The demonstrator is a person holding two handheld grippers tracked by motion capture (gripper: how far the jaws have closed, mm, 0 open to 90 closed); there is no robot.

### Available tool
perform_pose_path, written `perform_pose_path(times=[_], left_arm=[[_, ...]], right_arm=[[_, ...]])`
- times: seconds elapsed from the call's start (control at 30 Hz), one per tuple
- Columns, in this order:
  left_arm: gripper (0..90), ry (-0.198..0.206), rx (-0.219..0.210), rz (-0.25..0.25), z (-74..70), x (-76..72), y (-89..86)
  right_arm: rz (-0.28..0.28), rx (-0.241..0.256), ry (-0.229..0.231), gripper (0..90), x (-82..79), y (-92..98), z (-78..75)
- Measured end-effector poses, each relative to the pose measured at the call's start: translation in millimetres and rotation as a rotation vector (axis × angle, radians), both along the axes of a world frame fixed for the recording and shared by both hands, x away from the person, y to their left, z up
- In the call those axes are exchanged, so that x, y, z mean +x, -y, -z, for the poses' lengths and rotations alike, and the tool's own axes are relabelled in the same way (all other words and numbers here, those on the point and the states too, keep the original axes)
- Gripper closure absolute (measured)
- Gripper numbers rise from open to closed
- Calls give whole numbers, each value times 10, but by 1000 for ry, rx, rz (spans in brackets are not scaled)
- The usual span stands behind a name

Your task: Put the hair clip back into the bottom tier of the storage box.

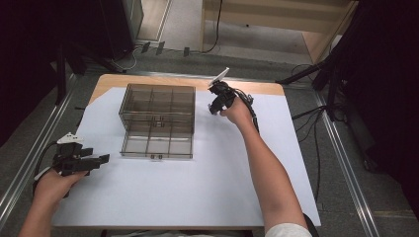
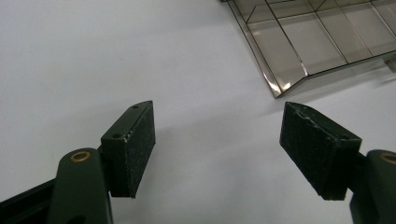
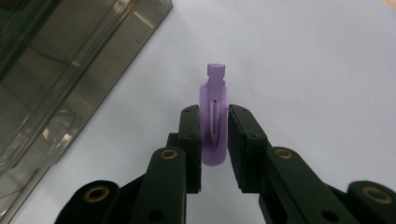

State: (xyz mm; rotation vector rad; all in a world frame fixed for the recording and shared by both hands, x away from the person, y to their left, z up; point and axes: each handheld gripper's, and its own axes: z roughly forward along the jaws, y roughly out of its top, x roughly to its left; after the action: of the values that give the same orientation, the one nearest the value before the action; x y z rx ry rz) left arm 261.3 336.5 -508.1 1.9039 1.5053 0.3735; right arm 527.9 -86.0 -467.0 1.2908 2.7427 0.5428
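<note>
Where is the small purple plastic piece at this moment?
In the right gripper view, the purple piece sits clamped between the right gripper's jaws, above the white table sheet, just right of the smoky compartment box.

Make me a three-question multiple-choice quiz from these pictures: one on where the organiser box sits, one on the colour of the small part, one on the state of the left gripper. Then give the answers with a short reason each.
1. Where is the clear organiser box?
A. On the white sheet, between the two grippers
B. On the floor
C. Held by the left gripper

2. What colour is the small plastic part?
A. Green
B. Purple
C. Orange

3. How is the left gripper?
A. Shut on the box
B. Shut on the part
C. Open with nothing between its jaws

Answers: 1 A, the high view shows it on the white sheet between both hands. 2 B, it shows purple in the right gripper, which is shut on it. 3 C, its jaws stand wide apart over bare sheet.
</note>
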Motion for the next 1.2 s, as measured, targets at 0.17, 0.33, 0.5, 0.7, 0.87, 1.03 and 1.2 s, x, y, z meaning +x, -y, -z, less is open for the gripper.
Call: perform_pose_path(times=[0.17,0.33,0.5,0.7,0.87,1.03,1.2], left_arm=[[278,-1,0,-5,-1,-5,-10],[278,2,3,-5,-9,-9,-3],[278,-6,18,6,-6,-6,-7],[277,2,10,-7,-8,-11,-10],[277,7,15,-6,-11,-12,-12],[277,4,12,-13,-8,-5,-32],[278,-2,16,0,-8,2,-19]], right_arm=[[-19,10,21,777,-108,75,-71],[-30,33,32,777,-236,146,-174],[-44,47,43,777,-354,206,-261],[-51,67,46,777,-501,269,-305],[-69,62,52,777,-633,302,-273],[-70,77,42,777,-765,331,-281],[-94,60,30,777,-858,307,-255]])
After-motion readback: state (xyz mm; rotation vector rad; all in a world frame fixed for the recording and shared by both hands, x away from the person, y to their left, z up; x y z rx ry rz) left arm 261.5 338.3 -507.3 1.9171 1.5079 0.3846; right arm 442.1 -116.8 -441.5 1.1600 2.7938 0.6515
